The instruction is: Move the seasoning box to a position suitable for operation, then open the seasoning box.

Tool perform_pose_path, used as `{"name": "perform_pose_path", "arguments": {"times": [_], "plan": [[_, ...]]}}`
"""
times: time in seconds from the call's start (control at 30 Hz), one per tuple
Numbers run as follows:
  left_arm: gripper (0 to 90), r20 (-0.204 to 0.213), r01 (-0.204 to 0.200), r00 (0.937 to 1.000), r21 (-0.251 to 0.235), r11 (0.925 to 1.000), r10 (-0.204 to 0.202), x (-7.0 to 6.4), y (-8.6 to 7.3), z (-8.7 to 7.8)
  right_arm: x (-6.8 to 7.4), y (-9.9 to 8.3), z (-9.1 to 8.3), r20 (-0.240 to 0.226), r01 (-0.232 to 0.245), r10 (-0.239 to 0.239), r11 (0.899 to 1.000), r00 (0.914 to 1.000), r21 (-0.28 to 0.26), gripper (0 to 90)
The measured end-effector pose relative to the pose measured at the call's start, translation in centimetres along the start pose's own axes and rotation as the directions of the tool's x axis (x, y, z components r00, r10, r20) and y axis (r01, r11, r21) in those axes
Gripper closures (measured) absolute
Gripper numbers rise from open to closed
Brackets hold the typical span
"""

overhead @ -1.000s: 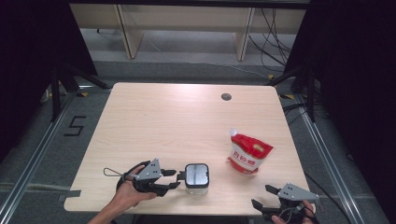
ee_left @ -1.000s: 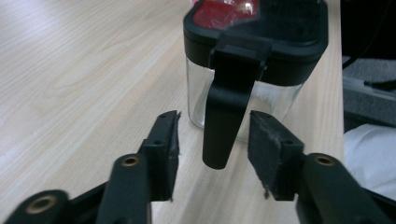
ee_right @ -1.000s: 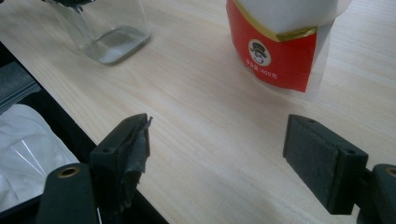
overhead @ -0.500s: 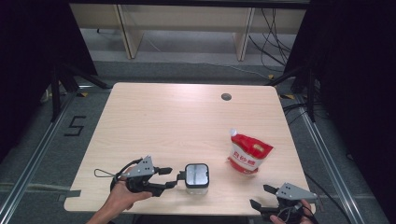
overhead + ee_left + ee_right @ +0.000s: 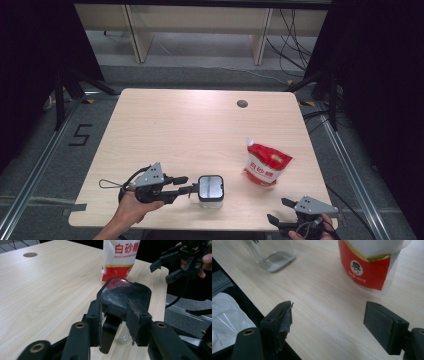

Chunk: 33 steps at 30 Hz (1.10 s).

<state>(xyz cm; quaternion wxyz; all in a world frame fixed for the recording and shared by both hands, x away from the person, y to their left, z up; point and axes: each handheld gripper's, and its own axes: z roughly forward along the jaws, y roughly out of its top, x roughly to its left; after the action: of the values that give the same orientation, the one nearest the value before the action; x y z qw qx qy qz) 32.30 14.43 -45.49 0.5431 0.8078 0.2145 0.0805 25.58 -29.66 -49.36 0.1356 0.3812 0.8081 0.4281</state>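
Jar (image 5: 210, 188) handle seemingly between left tongs (image 5: 186, 185).

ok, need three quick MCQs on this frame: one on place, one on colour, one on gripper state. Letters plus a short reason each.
1. Where does the sugar bag stand on the table?
A. far left corner
B. right side, nearer the person's edge
C. middle of the far edge

2. What colour is the lower band of the sugar bag?
A. red
B. blue
C. green

3. How does the right gripper stand?
A. shut on the bag
B. shut on the glass jar
C. open, holding nothing

Key: 1 B, the high view shows the bag right of centre, just beyond the right gripper. 2 A, the right gripper view shows a red band with a gold line above it. 3 C, the right gripper view shows its jaws wide apart with bare table between them.
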Motion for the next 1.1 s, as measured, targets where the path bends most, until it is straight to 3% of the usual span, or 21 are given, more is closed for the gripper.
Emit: {"name": "perform_pose_path", "arguments": {"times": [0.03, 0.13, 0.27, 0.3, 0.4, 0.43, 0.47, 0.5, 0.57, 0.6, 0.77, 0.83, 0.93, 1.1], "plan": [[71.0, -0.003, -0.012, 0.9999, -0.011, 0.9999, 0.012, -0.1, 0.0, 0.1, 0.0, 0.0, 0.0, 0.000, 0.007, -0.007, 1.000, 1.0000, 0.001, 24.0], [75.9, -0.017, -0.049, 0.9987, -0.018, 0.9987, 0.048, -0.4, 0.3, 0.2, 0.0, 0.0, 0.0, 0.006, 0.007, -0.007, 1.000, 1.0000, -0.001, 24.0], [82.7, -0.040, -0.055, 0.9977, -0.019, 0.9983, 0.054, -0.6, 0.6, 0.3, 0.1, 0.1, 0.1, 0.004, 0.017, -0.017, 1.000, 0.9998, 0.001, 24.0], [84.9, -0.044, -0.040, 0.9983, -0.019, 0.9990, 0.039, -0.6, 0.6, 0.4, 0.2, 0.1, 0.1, 0.003, 0.010, -0.010, 1.000, 0.9999, 0.007, 24.7], [86.1, -0.043, -0.047, 0.9980, -0.020, 0.9987, 0.046, -0.3, 0.5, 0.6, 0.2, 0.1, 0.2, 0.014, 0.027, -0.027, 1.000, 0.9995, 0.007, 25.8], [86.5, -0.055, -0.028, 0.9981, -0.021, 0.9994, 0.027, -0.4, 0.4, 0.7, 0.1, 0.1, 0.2, 0.022, 0.045, -0.045, 0.999, 0.9987, 0.005, 25.8], [86.6, -0.043, -0.049, 0.9980, -0.025, 0.9985, 0.048, -0.2, 0.4, 0.9, 0.3, 0.1, 0.4, -0.009, 0.025, -0.025, 1.000, 0.9996, 0.008, 25.8], [86.7, -0.049, -0.043, 0.9979, -0.018, 0.9989, 0.042, -0.3, 0.4, 0.9, 0.4, 0.1, 0.3, -0.002, 0.016, -0.016, 1.000, 0.9999, 0.018, 25.8], [86.7, -0.050, -0.054, 0.9973, -0.011, 0.9985, 0.053, -0.5, 0.4, 1.1, 0.4, 0.2, 0.5, -0.013, 0.036, -0.036, 0.999, 0.9993, 0.005, 25.7], [86.7, -0.050, -0.059, 0.9971, -0.013, 0.9982, 0.058, -0.6, 0.4, 1.1, 0.5, 0.3, 0.5, 0.010, 0.061, -0.060, 0.998, 0.9981, -0.005, 25.2], [87.5, -0.053, -0.063, 0.9967, -0.013, 0.9980, 0.062, -0.8, 0.7, 1.3, 1.2, 0.6, 0.9, -0.003, 0.022, -0.022, 1.000, 0.9998, -0.013, 23.9], [87.8, -0.052, -0.052, 0.9973, -0.015, 0.9985, 0.051, -0.9, 0.7, 1.5, 1.3, 0.7, 1.0, 0.005, 0.053, -0.052, 0.998, 0.9986, -0.019, 24.8], [88.8, -0.044, -0.071, 0.9965, 0.005, 0.9975, 0.071, -1.0, 0.6, 1.9, 1.4, 0.7, 1.1, -0.020, 0.046, -0.046, 0.999, 0.9987, -0.010, 24.9], [89.2, -0.055, -0.074, 0.9956, 0.024, 0.9970, 0.075, -0.6, 0.2, 2.0, 1.4, 0.8, 1.0, -0.001, 0.055, -0.055, 0.998, 0.9985, -0.014, 25.1]]}}
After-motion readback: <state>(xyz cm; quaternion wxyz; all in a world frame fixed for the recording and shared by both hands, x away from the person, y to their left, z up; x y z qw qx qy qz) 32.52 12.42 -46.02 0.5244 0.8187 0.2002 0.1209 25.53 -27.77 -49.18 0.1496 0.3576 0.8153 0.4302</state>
